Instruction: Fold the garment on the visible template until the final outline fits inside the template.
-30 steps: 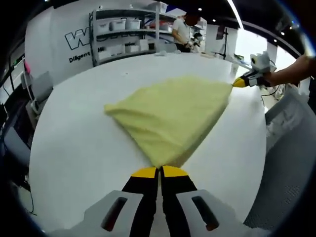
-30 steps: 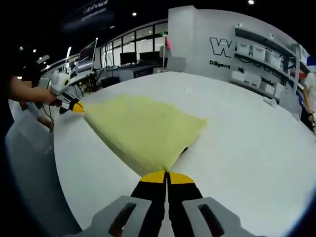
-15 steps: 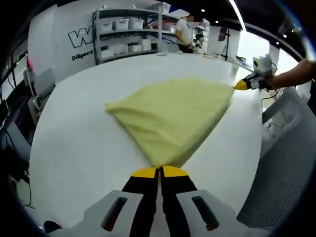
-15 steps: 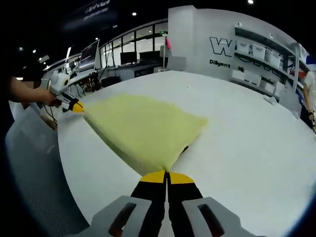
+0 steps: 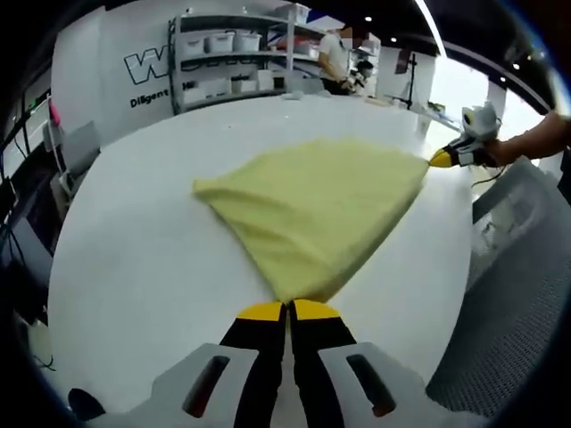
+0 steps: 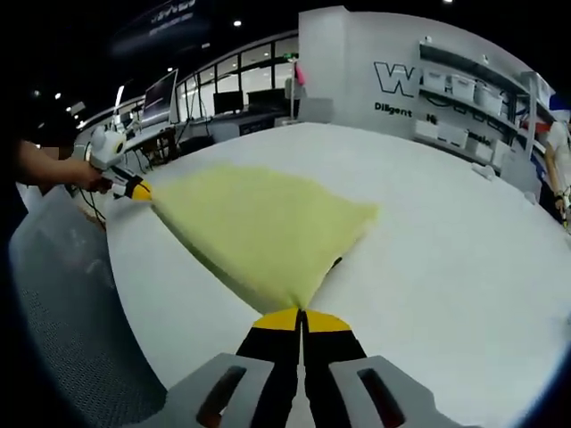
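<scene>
In the left gripper view, the left gripper (image 5: 287,312) rises from the bottom edge with its yellow-tipped jaws pressed together on one corner of a yellow cloth (image 5: 312,209). The cloth lies on a white table (image 5: 134,259) and fans out from that pinched corner, widening as it runs away from the gripper. Its far right corner reaches the right gripper (image 5: 443,159), whose yellow tip touches the cloth there; whether those jaws are closed cannot be told from this view. A person's hand (image 5: 500,152) holds that gripper, with the forearm running off beyond it. Past the table stands a shelf rack (image 5: 227,62) carrying white bins, though what the bins hold cannot be made out. A person (image 5: 335,58) stands beside the rack.

In the right gripper view, the right gripper (image 6: 302,319) has its jaws closed on the nearest corner of the cloth (image 6: 259,227). From that corner the cloth spreads across the table (image 6: 446,241), one long edge stretched straight toward the left gripper (image 6: 136,188) at the cloth's far left corner. A hand (image 6: 85,174) grips that gripper. Beyond the table, a shelf rack (image 6: 473,98) with white bins stands against a white wall.
</scene>
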A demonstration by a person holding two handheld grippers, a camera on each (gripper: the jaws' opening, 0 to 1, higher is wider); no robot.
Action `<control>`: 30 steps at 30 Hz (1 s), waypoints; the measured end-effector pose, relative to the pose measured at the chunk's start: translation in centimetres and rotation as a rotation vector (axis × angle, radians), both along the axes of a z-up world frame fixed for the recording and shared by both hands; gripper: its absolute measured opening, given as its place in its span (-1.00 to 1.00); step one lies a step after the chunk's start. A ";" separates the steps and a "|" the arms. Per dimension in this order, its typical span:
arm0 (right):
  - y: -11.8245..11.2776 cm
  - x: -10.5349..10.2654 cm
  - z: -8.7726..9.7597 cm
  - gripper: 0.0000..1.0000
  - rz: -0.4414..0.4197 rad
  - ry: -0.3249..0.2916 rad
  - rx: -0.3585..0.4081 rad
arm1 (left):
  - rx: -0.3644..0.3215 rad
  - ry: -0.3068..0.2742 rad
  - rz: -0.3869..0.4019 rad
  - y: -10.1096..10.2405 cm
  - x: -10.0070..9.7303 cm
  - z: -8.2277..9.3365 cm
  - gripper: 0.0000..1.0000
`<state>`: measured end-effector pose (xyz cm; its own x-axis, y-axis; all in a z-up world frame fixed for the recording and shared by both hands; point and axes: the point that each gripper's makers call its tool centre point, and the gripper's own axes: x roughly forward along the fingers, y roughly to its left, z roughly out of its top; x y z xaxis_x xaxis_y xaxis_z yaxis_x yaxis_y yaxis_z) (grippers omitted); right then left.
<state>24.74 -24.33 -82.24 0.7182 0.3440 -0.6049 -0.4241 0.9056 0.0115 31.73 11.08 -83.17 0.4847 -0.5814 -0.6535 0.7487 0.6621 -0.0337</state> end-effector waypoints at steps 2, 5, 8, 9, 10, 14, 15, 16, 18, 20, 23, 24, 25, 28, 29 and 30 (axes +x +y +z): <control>-0.1 0.0 -0.2 -1.00 -0.007 0.004 0.004 | 0.005 0.003 -0.004 0.0 -0.1 -0.3 -0.94; 0.1 -0.1 -0.3 -1.00 -0.001 0.015 0.002 | 0.010 0.010 0.003 0.1 -0.4 -0.3 -0.94; 0.2 -0.4 -0.8 -1.00 0.013 0.031 -0.023 | 0.028 0.026 0.021 0.5 -0.5 -0.7 -0.96; 0.1 -0.5 -1.0 -1.00 0.013 0.037 -0.025 | 0.017 0.030 0.036 0.7 -0.6 -0.6 -0.96; 0.0 -0.5 -1.0 -1.00 0.009 0.040 -0.020 | 0.013 0.033 0.045 0.9 -0.6 -0.6 -0.96; 0.0 -0.9 -1.7 -1.00 0.001 0.094 -0.007 | 0.009 0.036 0.060 1.2 -0.7 -0.6 -0.96; 0.0 -0.9 -1.6 -1.00 0.001 0.087 -0.011 | 0.009 0.036 0.056 1.1 -0.9 -0.5 -0.96; 0.1 -1.1 -1.2 -0.98 0.004 0.078 -0.010 | 0.007 0.029 0.052 1.0 -1.0 -0.3 -0.96; 0.2 -1.3 -0.8 -0.84 0.002 0.078 -0.001 | -0.015 0.011 0.047 0.6 -1.1 0.6 -0.96; 0.4 -1.6 -0.2 -0.77 0.003 0.067 -0.011 | -0.029 0.005 0.051 0.4 -1.2 1.3 -0.93; 0.6 -1.7 0.8 -0.65 0.001 0.045 -0.004 | -0.031 -0.011 0.054 0.2 -1.5 2.4 -0.76; 0.6 -1.7 1.2 -0.56 -0.008 0.038 0.002 | -0.036 -0.021 0.051 0.1 -1.7 3.0 -0.70; 0.7 -1.7 1.8 -0.49 -0.017 0.018 0.015 | -0.043 -0.034 0.047 -0.1 -1.8 3.5 -0.66; 1.0 -2.0 2.9 -0.33 -0.026 0.004 0.027 | -0.051 -0.053 0.040 -0.3 -2.5 4.8 -0.57; 1.1 -2.2 3.4 -0.28 -0.028 -0.007 0.026 | -0.060 -0.061 0.047 -0.4 -2.8 5.4 -0.54; 1.2 -2.2 3.6 -0.18 -0.029 -0.013 0.028 | -0.068 -0.065 0.049 -0.5 -3.1 5.7 -0.49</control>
